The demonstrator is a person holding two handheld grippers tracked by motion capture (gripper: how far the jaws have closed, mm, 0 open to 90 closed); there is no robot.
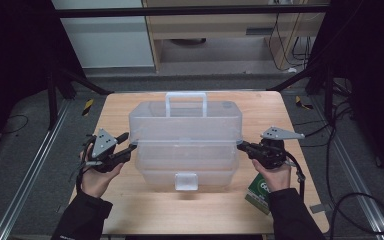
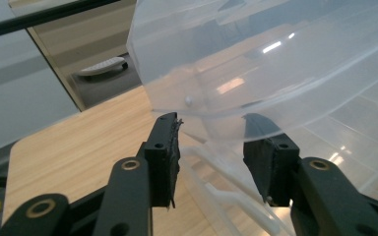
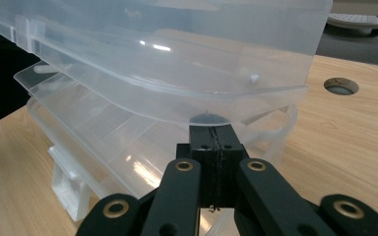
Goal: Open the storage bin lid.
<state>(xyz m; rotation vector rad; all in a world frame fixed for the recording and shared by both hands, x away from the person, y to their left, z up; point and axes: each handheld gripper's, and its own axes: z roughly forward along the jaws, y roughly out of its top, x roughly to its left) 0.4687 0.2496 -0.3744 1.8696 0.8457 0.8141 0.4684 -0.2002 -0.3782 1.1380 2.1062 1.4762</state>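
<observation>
A clear plastic tiered storage box (image 1: pixel 185 125) stands in the middle of the wooden table (image 1: pixel 130 210), its upper tray swung up and back over the lower trays, a handle (image 1: pixel 186 102) on top and a front latch (image 1: pixel 186 181). At its left end my left gripper (image 1: pixel 132 141) is open. In the left gripper view the left gripper (image 2: pixel 214 142) has its jaws apart just under the upper tray's curved edge (image 2: pixel 216 110), with no pad pressing on it. At the right end my right gripper (image 1: pixel 240 146) is shut, and the right gripper (image 3: pixel 211 129) has its tips tucked under the upper tray's rim (image 3: pixel 256 98).
A green packet (image 1: pixel 260 192) lies on the table under the right hand. A round cable hole (image 3: pixel 341 86) is in the tabletop right of the box. Dark frame posts and cables flank the table; cabinets stand behind it.
</observation>
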